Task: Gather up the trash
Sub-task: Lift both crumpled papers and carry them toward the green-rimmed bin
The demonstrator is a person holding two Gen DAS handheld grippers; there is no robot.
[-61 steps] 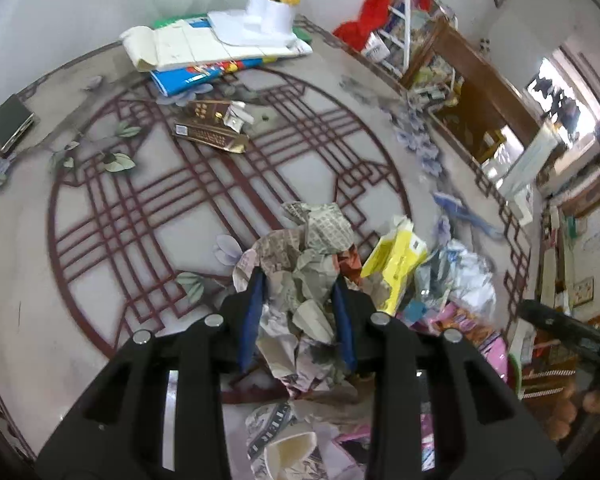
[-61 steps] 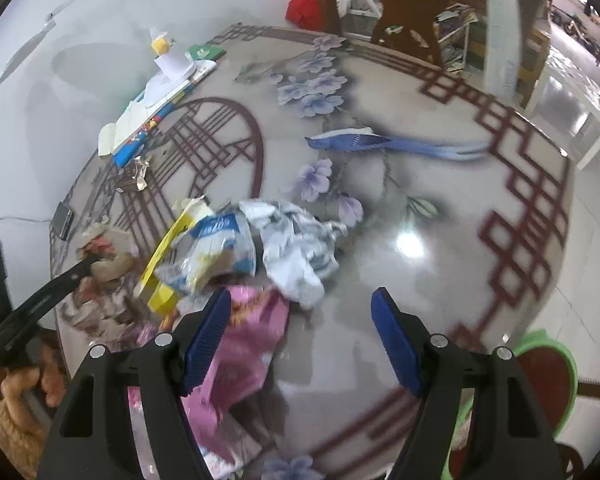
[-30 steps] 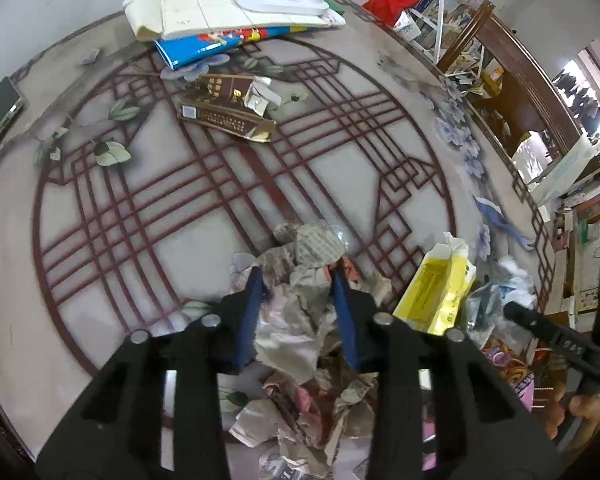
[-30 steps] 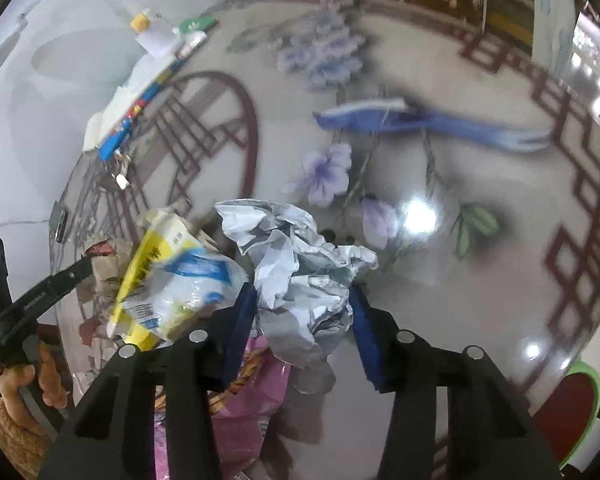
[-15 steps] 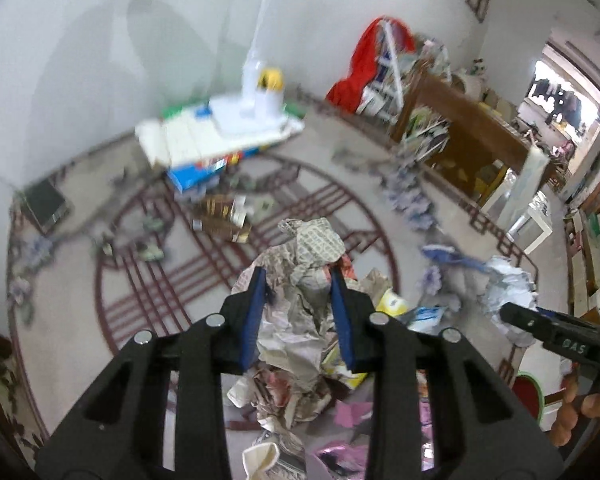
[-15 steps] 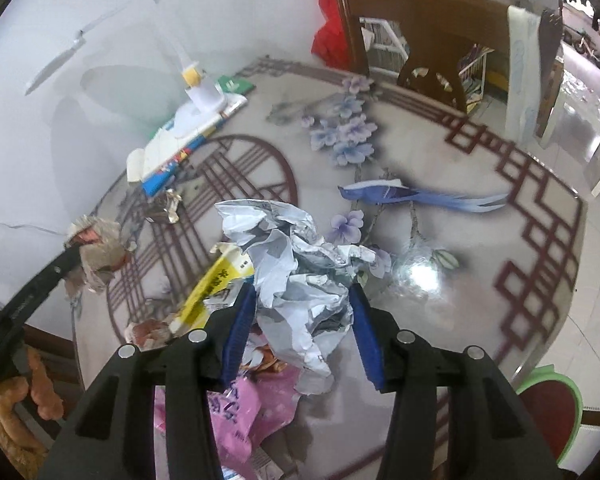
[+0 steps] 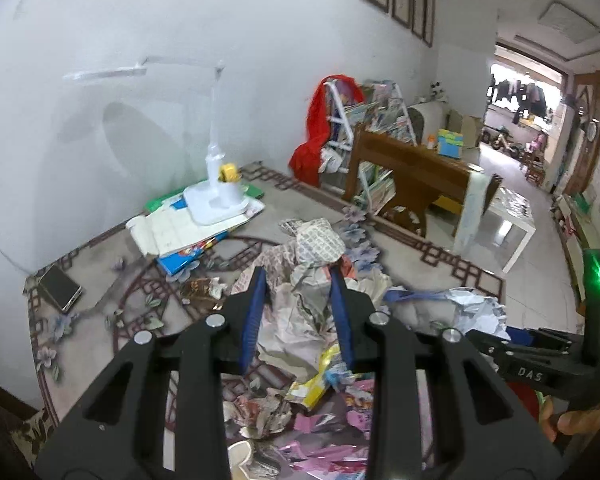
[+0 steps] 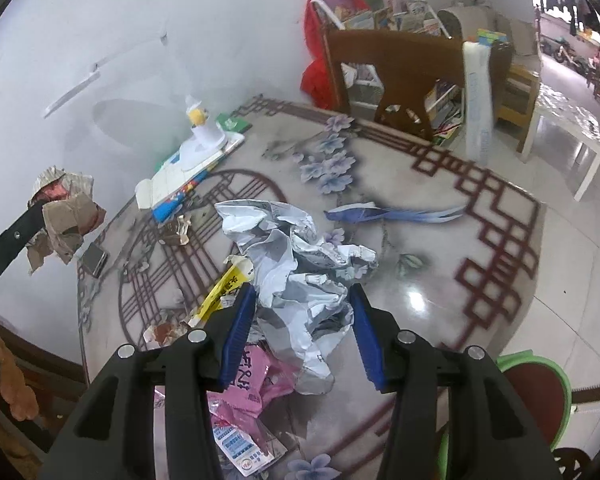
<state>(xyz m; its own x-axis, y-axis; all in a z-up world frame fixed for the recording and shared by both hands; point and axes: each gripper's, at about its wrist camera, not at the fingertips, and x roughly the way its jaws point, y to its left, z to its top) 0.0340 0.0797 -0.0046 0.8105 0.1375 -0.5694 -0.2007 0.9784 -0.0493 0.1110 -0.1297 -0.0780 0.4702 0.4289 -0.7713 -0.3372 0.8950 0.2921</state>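
Note:
My left gripper [image 7: 298, 280] is shut on a crumpled newspaper wad [image 7: 320, 244] and holds it up above the patterned table [image 7: 100, 320]. In the right wrist view that wad [image 8: 64, 208] hangs at the far left on a black finger. My right gripper [image 8: 302, 296] is shut on a crumpled white-grey paper [image 8: 284, 248], also lifted off the table. The left wrist view shows this paper [image 7: 476, 312] at the right. Below on the table lie a yellow carton [image 8: 228, 284], pink wrappers [image 8: 256, 376] and more paper scraps [image 7: 260, 412].
A white desk lamp [image 7: 216, 200] stands on a stack of books at the table's far side. A dark phone [image 7: 58, 288] and a gold wrapper [image 7: 200, 288] lie left of centre. Beyond the table are a wooden chair [image 7: 412, 176] and a white side table [image 7: 512, 220]. A green-rimmed stool [image 8: 540, 396] sits below right.
Both grippers have risen from the table, each carrying its paper wad. The right gripper closed on the white paper earlier. The left view has tipped up toward the wall and room.

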